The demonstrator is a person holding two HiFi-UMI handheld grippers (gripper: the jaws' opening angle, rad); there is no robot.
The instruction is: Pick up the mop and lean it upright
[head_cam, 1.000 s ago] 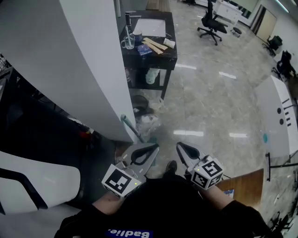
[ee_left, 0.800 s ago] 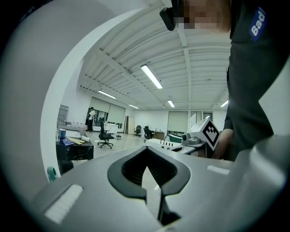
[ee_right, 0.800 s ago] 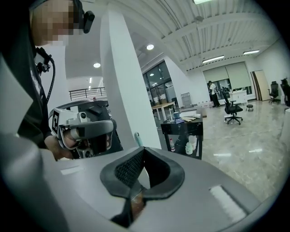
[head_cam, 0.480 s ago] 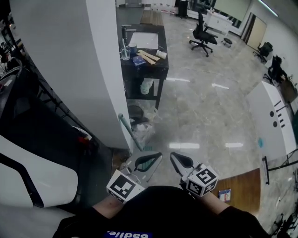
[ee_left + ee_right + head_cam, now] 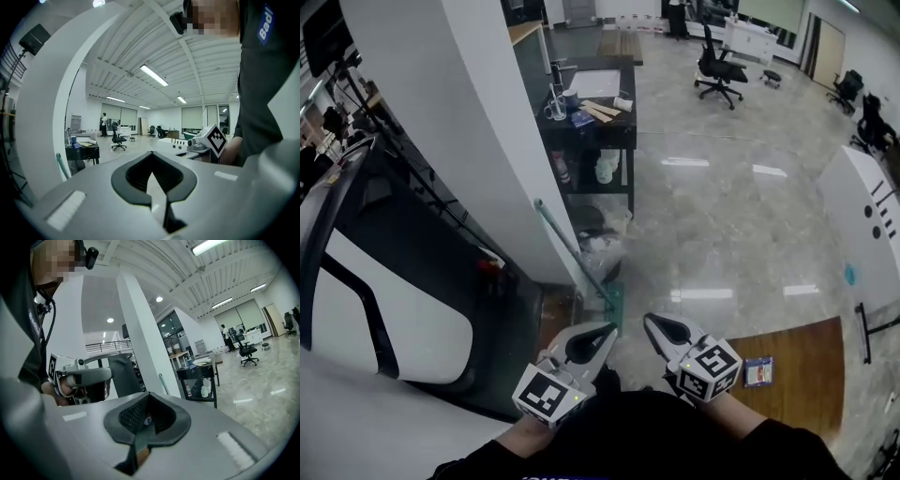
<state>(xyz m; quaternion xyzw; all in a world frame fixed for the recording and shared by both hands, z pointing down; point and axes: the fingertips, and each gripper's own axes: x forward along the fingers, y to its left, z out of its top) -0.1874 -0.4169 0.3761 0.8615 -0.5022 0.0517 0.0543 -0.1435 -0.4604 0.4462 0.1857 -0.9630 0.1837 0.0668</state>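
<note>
Glossy grey stone floor [image 5: 722, 234], wood-look patch [image 5: 806, 366] near right, big white curved pillar [image 5: 459, 141] left, office chair [image 5: 717, 66] far back. Black cart [image 5: 623, 141] by the pillar: glass mug [image 5: 555, 108], paper and wood strips on top, white bottles [image 5: 605, 169] on the lower shelf. Mop [image 5: 572, 253] stands with its teal handle leaning on the pillar, head on the floor just beyond the left gripper [image 5: 607, 328] and right gripper [image 5: 651, 321]; both have fingers pressed together, nothing between them.

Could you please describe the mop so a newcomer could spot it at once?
Find the big white curved wall on the left. The mop leans against it, just nearer than the black cart. It is the only slim teal pole there.
</note>
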